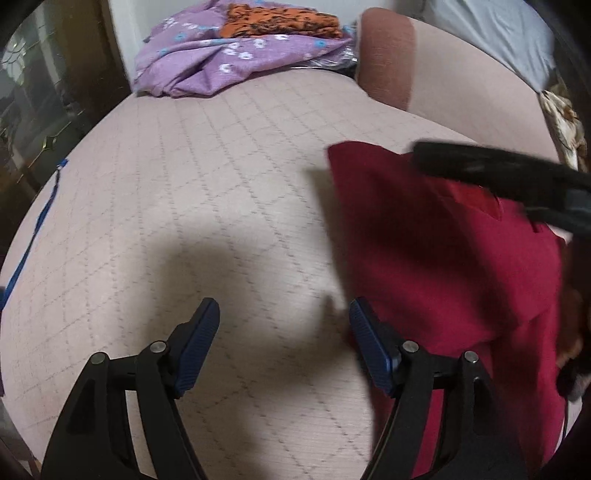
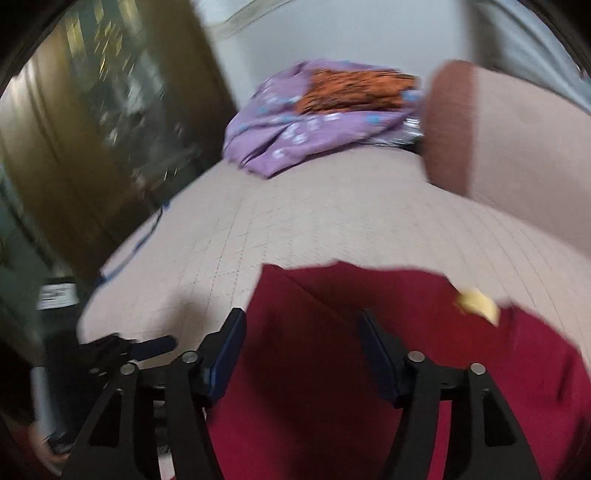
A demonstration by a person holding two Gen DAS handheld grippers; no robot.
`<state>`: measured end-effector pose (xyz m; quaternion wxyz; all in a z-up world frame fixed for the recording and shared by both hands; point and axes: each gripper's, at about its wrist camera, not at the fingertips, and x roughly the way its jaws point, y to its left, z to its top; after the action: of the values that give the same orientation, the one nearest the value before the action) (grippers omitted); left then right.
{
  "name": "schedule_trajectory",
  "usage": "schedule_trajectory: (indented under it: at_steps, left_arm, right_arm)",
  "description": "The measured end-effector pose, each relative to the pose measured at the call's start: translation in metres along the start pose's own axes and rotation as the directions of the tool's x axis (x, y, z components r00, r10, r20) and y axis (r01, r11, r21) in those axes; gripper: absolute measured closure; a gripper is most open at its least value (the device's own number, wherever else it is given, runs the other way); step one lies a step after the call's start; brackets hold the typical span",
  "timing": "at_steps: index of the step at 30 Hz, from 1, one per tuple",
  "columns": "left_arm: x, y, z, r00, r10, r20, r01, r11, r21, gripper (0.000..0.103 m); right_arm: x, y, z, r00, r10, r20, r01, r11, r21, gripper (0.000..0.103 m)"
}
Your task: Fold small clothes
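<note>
Bedding fills my left wrist view: a pale quilted bed (image 1: pixel 221 177) with a faint diamond stitch. My left claw (image 1: pixel 284 325) hangs above it released, its two blue-padded fingers spread wide with nothing between them, and its shadow falls on the quilt just beyond. The task's thing, a dark red garment (image 1: pixel 443 266), lies on the right side of the bed, its left edge running just beside my right-hand finger. Across its far right corner reaches a blurred black shape, which I take for my right claw (image 1: pixel 498 173) (too smeared to read its fingers here). At the far end sits a purple flowered cloth (image 1: pixel 192 62) with an orange patterned cloth (image 1: pixel 280 22) on top, and to their right a brown and beige bolster (image 1: pixel 388 59). A blue cord (image 1: pixel 33 240) trails along the left edge of the bed.

From the right wrist view, blurred by motion, my right claw (image 2: pixel 301 343) is likewise released, fingers apart, over the red garment (image 2: pixel 332 369), which spreads across the near right of the bed (image 2: pixel 332 206). A small yellow patch (image 2: pixel 478 301) shows near its far right edge. Far off lie the purple cloth (image 2: pixel 280 136), the orange cloth (image 2: pixel 354 92) and the bolster (image 2: pixel 454 129). At near left my left claw (image 2: pixel 147 349) shows small, with a wooden cabinet (image 2: pixel 92 129) behind.
</note>
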<state>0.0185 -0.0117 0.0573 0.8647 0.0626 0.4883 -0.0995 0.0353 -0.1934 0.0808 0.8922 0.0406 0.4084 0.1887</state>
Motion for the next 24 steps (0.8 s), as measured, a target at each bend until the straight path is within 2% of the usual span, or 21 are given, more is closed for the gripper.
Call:
schedule_trajectory:
  at_steps: [3, 4, 5, 7, 9, 11, 13, 15, 16, 17, 19, 24]
  left_arm:
    - [-0.002, 0.009, 0.003, 1.000, -0.010, 0.002, 0.010, 1.000, -0.025, 0.030]
    - [-0.004, 0.013, 0.005, 1.000, -0.008, 0.011, 0.009, 0.999, -0.035, 0.030]
    - [-0.007, 0.016, 0.006, 1.000, -0.005, 0.021, 0.006, 0.999, -0.043, 0.030]
    - [-0.011, 0.021, 0.009, 0.999, -0.003, 0.039, 0.005, 0.998, -0.061, 0.030]
    - [-0.013, 0.024, 0.010, 0.998, -0.014, 0.055, 0.018, 0.997, -0.076, 0.030]
    - [-0.015, 0.024, 0.011, 0.997, -0.021, 0.068, 0.027, 0.996, -0.080, 0.030]
    - [-0.014, 0.022, 0.012, 0.998, -0.023, 0.067, 0.028, 0.997, -0.068, 0.030]
    - [-0.014, 0.019, 0.012, 0.997, -0.034, 0.066, 0.038, 0.998, -0.053, 0.030]
    - [-0.015, 0.017, 0.012, 0.997, -0.039, 0.068, 0.043, 0.998, -0.050, 0.030]
    - [-0.016, 0.016, 0.012, 0.996, -0.047, 0.073, 0.051, 0.998, -0.045, 0.030]
    - [-0.019, 0.012, 0.012, 0.994, -0.063, 0.086, 0.067, 0.997, -0.036, 0.030]
    - [-0.016, -0.002, 0.011, 0.992, -0.094, 0.080, 0.094, 0.996, 0.006, 0.029]
  right_arm:
    - [0.044, 0.008, 0.015, 0.996, 0.004, -0.093, -0.009, 0.998, -0.057, 0.037]
    - [0.060, 0.009, 0.017, 0.990, -0.005, -0.138, -0.005, 0.997, -0.074, 0.057]
    - [0.070, 0.012, 0.015, 0.987, -0.003, -0.162, -0.012, 0.996, -0.091, 0.097]
    - [0.076, 0.019, 0.013, 0.985, -0.001, -0.171, -0.021, 0.992, -0.125, 0.096]
    - [0.075, 0.026, 0.014, 0.989, 0.037, -0.146, -0.057, 0.990, -0.131, 0.096]
    - [0.082, 0.027, 0.018, 0.991, 0.056, -0.121, -0.069, 0.992, -0.102, 0.096]
    - [0.101, 0.025, 0.020, 0.989, 0.061, -0.136, -0.069, 0.996, -0.055, 0.095]
    - [0.109, 0.023, 0.015, 0.988, 0.061, -0.141, -0.067, 0.997, -0.037, 0.090]
    - [0.105, 0.023, 0.014, 0.990, 0.066, -0.128, -0.070, 0.997, -0.027, 0.084]
    - [0.096, 0.021, 0.013, 0.992, 0.067, -0.111, -0.068, 0.998, -0.008, 0.072]
    - [0.073, 0.015, 0.010, 0.994, 0.059, -0.091, -0.057, 0.998, 0.023, 0.056]
    - [0.006, -0.008, -0.022, 0.999, -0.031, -0.029, 0.033, 0.998, 0.045, 0.053]
